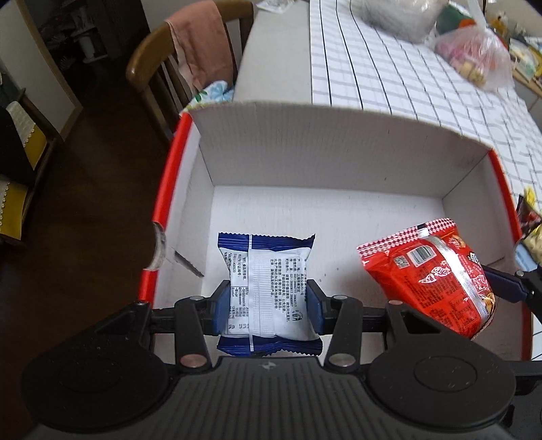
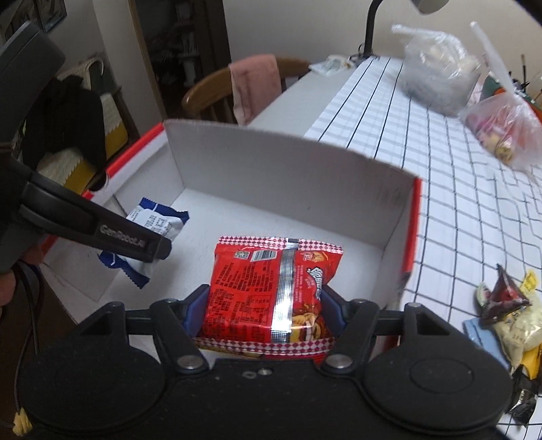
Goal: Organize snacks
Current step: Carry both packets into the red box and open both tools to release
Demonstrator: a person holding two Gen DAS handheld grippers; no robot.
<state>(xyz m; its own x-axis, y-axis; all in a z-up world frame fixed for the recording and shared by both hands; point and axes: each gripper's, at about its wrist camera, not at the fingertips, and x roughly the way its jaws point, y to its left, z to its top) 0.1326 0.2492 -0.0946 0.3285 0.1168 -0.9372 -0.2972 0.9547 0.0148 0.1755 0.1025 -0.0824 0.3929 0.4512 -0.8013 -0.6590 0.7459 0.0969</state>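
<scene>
A white cardboard box with red outer sides [image 1: 305, 159] [image 2: 288, 169] stands open at the table's near end. My left gripper [image 1: 267, 306] is shut on a blue-and-white snack packet [image 1: 267, 270], held over the box's left part; the packet also shows in the right wrist view [image 2: 154, 223]. My right gripper [image 2: 266, 304] is shut on a red snack packet [image 2: 271, 281], held over the box's right part; it also shows in the left wrist view [image 1: 437, 270].
A white grid-pattern tablecloth [image 2: 423, 135] covers the table. Several loose snack packets [image 2: 508, 314] lie right of the box. Plastic bags [image 2: 501, 125] sit farther back. A wooden chair with a pink cloth [image 1: 196, 54] stands at the table's left. A desk lamp [image 2: 372, 27] is at the far end.
</scene>
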